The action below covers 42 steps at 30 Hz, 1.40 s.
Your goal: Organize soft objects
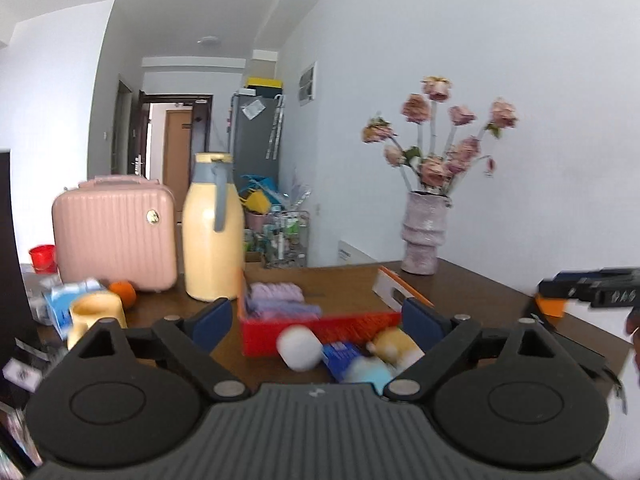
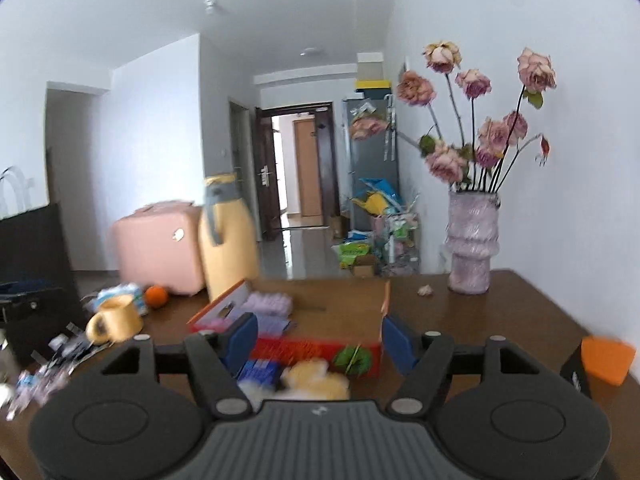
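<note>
where the left wrist view looks across the brown table [image 1: 472, 292], the left gripper [image 1: 318, 314] stands wide open, its two blue-padded fingers [image 1: 212, 318] well apart with nothing between them. beyond the fingers: a red box [image 1: 320, 326] with its cardboard flaps open, lilac folded cloths [image 1: 276, 298] lying inside at its left end. in front of the box, on the table: a white soft ball [image 1: 300, 348], a blue packet [image 1: 342, 356], a yellow plush toy [image 1: 394, 346], a pale blue soft toy [image 1: 368, 374], all blurred and lying close together. left side: yellow mug [image 1: 96, 314], orange fruit [image 1: 123, 292], pink case [image 1: 116, 236], tall yellow jug [image 1: 214, 228] just beside the case. far right corner of the table: a pink vase [image 1: 424, 236] of faded roses. the right gripper [image 1: 592, 290] shows at the right edge; its opening cannot be told from here.

right wrist view: the right gripper [image 2: 318, 340] is likewise wide open and holds nothing. the red box [image 2: 320, 350] lies just ahead, between the fingers, the lilac cloths [image 2: 268, 304] at its far left. a green item [image 2: 354, 358] sits against the box front. the yellow plush toy [image 2: 316, 378] and the blue packet [image 2: 260, 372] lie nearest the gripper, in front of the box. the mug [image 2: 118, 318], the fruit [image 2: 156, 296], the case [image 2: 158, 246] and the jug [image 2: 228, 236] stand to the left, the vase [image 2: 472, 240] to the right.
</note>
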Each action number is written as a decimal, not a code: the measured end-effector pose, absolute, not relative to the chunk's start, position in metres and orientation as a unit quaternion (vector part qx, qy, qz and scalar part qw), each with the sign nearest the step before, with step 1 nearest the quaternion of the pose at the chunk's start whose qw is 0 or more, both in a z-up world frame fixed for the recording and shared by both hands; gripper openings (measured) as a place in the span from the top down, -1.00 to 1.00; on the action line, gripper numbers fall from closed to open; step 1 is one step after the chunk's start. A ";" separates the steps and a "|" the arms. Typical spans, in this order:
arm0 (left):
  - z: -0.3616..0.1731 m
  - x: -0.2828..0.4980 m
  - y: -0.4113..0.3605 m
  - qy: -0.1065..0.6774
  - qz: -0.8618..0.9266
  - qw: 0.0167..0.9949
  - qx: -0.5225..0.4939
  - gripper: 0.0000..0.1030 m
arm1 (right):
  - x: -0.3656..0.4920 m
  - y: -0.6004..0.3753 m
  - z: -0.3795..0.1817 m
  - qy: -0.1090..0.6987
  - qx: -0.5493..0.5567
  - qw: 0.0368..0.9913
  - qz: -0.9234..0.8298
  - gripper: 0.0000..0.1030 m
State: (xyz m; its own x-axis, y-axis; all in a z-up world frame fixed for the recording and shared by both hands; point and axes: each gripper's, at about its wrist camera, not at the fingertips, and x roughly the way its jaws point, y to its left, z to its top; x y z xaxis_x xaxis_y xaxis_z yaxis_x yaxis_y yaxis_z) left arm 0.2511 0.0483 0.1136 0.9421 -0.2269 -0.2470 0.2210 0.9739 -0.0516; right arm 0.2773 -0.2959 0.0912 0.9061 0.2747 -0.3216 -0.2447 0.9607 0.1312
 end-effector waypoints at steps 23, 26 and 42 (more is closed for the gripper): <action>0.000 0.216 -0.006 0.229 -0.158 0.960 -0.004 -0.88 | 0.230 -0.261 -0.032 0.258 0.063 0.951 0.158 -0.43; -0.010 0.229 -0.012 0.246 -0.159 0.956 -0.001 -0.88 | 0.250 -0.245 -0.036 0.258 0.059 0.954 0.137 -0.60; -0.020 0.251 0.014 0.275 -0.137 0.951 -0.035 -0.87 | 0.231 -0.206 -0.053 0.238 -0.067 0.929 0.276 -0.36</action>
